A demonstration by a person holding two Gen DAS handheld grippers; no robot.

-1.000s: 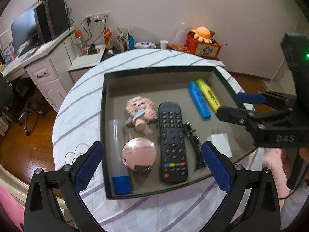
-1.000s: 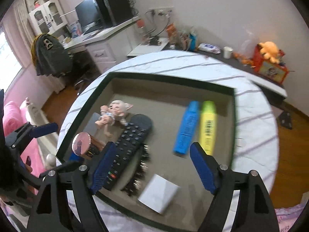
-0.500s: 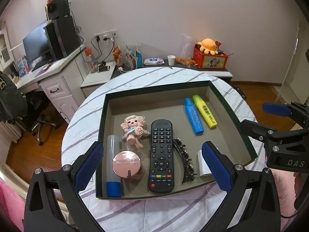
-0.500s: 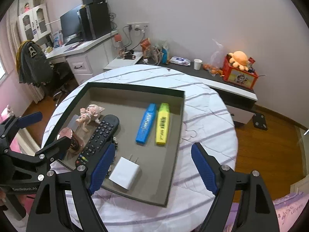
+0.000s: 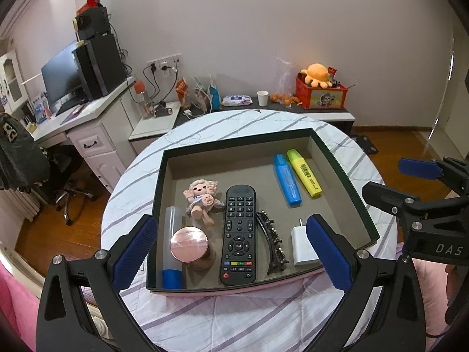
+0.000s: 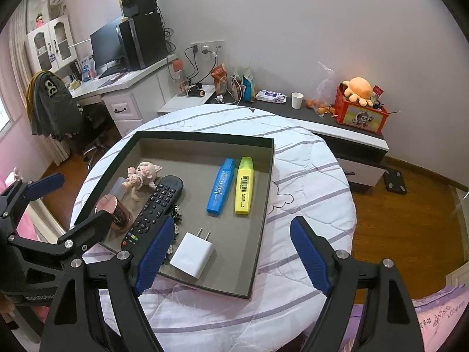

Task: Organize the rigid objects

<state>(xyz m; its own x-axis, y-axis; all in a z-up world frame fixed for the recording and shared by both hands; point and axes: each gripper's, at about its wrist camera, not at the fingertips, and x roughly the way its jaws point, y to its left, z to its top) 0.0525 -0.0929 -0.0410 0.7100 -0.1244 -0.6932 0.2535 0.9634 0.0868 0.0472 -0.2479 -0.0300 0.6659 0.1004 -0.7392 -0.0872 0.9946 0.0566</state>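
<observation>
Both grippers, left (image 5: 231,252) and right (image 6: 228,252), hover with jaws spread and empty above the round striped-cloth bench (image 6: 307,182), where a shallow dark-rimmed tray (image 5: 346,182) holds a black remote control (image 5: 239,234), blue highlighter (image 5: 287,180) and yellow highlighter (image 5: 304,174).

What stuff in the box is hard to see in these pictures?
- Hair clip: in the right wrist view, mostly hidden behind the right hand-held gripper finger and the remote.
- Clear tube: right wrist view, mostly hidden behind the round pink container and the doll.
- White charger: left wrist view, its right side is covered by the left hand-held gripper finger.
- Remote button labels: too small to read in either view.
</observation>
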